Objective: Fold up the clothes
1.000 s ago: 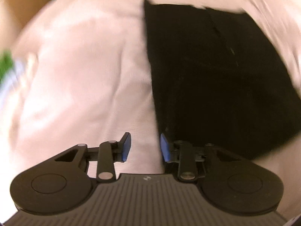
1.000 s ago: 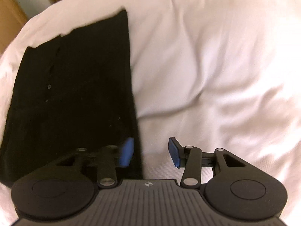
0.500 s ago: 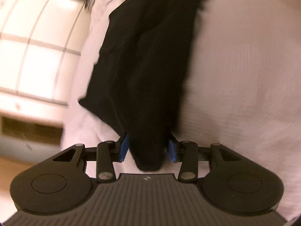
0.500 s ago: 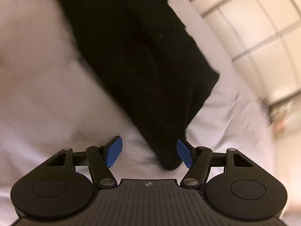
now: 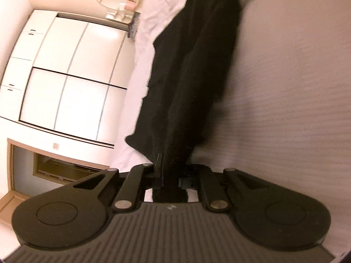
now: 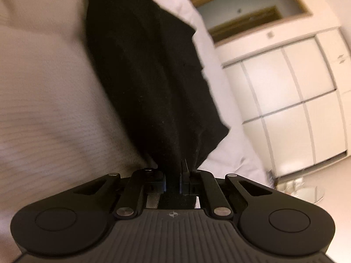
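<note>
two grips on one black garment [image 5: 193, 70], lifted off the white bed [image 5: 296, 87].
left gripper [image 5: 172, 175] jaws pinching a bunched corner; right gripper [image 6: 173, 182] likewise. soft, light, limp, probably prone to sagging between grips; best held at corners, pulled taut.

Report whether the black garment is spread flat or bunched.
Bunched: the black garment narrows into both shut grippers, left gripper and right gripper.

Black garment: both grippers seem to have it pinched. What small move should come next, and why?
Probably lift both ends together and carry them over for the fold. The left gripper and right gripper are each shut on a bunched end of the black garment, whose far part rests on the white bedding.
</note>
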Motion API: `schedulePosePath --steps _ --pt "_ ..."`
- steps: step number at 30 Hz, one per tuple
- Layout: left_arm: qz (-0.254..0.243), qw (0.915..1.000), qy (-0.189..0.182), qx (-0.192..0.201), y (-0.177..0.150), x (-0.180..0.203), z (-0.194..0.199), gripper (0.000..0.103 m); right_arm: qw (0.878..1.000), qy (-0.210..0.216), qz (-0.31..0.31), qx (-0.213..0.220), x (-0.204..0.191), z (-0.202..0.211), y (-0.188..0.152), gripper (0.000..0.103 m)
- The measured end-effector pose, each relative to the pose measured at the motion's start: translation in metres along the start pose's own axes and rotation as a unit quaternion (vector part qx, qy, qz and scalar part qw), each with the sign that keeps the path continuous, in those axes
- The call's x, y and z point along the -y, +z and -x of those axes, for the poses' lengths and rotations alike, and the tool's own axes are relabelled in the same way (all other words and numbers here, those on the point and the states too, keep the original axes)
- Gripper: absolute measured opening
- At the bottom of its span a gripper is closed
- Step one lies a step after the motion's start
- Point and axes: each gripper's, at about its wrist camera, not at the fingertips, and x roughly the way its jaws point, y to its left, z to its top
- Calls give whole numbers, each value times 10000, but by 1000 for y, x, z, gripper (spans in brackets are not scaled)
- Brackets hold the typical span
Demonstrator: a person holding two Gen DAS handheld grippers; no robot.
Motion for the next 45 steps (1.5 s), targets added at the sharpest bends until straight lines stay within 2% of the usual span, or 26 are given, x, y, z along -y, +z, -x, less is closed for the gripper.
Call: schedulePosePath --steps 4,10,14,17,20,22,23,25,28,31,32,35,37,38,39,40,42,44,45 --pt "-28 10000 91 2 -5 15 51 9 9999 -25 -161 -10 -25 55 1 7" --pt "480 9988 -21 -52 -11 37 178 10 9989 1 -466 -110 -67 142 3 8" --pt "799 9967 87 -153 -21 66 213 11 9976 18 -669 -177 -96 200 5 8" --pt "922 9952 265 -196 -23 85 217 11 9966 10 -792 -228 -115 236 6 9" --pt "731 9964 396 -182 -24 100 219 14 9969 -140 -712 -291 -122 229 6 14" --pt "458 9976 509 -84 -28 109 224 16 9970 -240 -659 -332 -127 224 6 24" --pt "362 9979 538 -38 -30 113 227 17 9970 -290 -632 -353 -129 222 7 25" --pt "178 9982 575 13 -35 120 227 19 9968 -390 -579 -395 -133 217 7 39" --pt "-55 9981 619 46 -39 126 223 20 9972 -466 -402 -427 -146 218 1 42" --pt "64 9990 445 -10 -41 120 218 21 9975 -341 -228 -584 -147 210 -1 42" --pt "234 9993 283 -118 -45 113 221 22 9973 -265 -206 -659 -145 207 -2 42" --pt "772 9957 -195 -468 -54 90 228 28 9894 217 -848 -1159 -122 213 -11 42" --pt "1499 9823 -389 -1055 -62 62 227 28 9685 273 -1844 -1653 -94 219 -23 42" --pt "1885 9721 -485 -1311 -64 48 226 28 9529 272 -2411 -1818 -78 223 -30 42" --pt "2426 9586 -582 -1373 -58 30 225 28 9345 266 -2979 -1929 -62 228 -36 45" --pt "2958 9420 -677 -1430 -51 13 223 27 9138 253 -3550 -1958 -47 234 -41 52" --pt "3993 8998 -860 -1531 -38 -21 221 28 8648 222 -4664 -1849 -18 245 -44 56" --pt "4977 8460 -1032 -1613 -26 -55 218 29 8136 234 -5619 -1474 10 251 -38 64" --pt "5406 8176 -1110 -1641 -19 -70 216 30 7941 246 -5948 -1227 20 252 -29 72"
